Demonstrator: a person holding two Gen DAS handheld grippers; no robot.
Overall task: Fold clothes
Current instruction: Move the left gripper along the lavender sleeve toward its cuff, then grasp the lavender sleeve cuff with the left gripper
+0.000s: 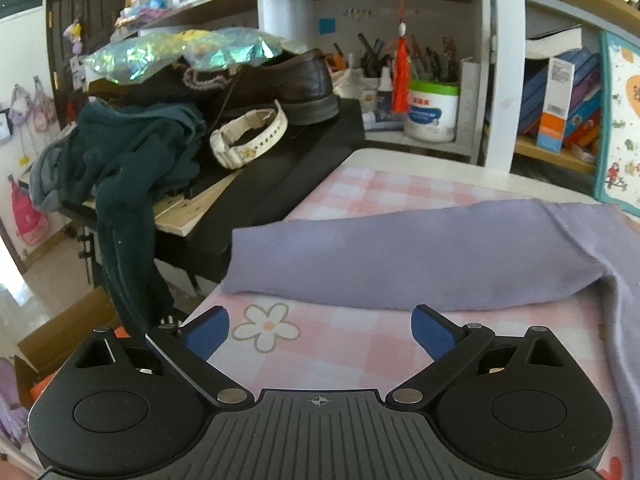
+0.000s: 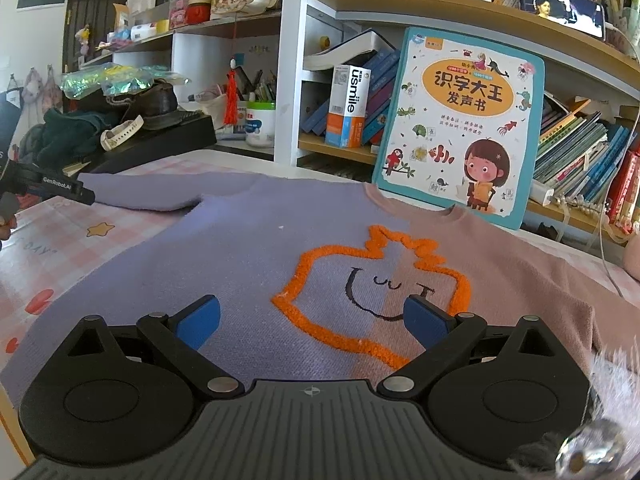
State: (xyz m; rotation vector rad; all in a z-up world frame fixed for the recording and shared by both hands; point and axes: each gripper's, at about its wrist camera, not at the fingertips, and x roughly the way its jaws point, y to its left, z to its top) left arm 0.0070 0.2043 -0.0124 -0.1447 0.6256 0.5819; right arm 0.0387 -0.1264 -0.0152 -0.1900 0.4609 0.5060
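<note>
the table under my grippers wears a pink checked cloth printed with flowers and stars, and behind it a white shelf unit is packed with books and clutter. spread flat on the table, front up, lies the sweater, lilac on one half and dusty pink on the other, with a fuzzy orange outline and a small smiling face across the chest. its lilac sleeve stretches out sideways across the cloth, just ahead of my left gripper. a children's picture book leans against the shelf, its lower edge right at the sweater's collar. my left gripper hovers over bare cloth with its blue pads spread wide, holding nothing. my right gripper hangs above the sweater's chest, likewise spread and empty.
</note>
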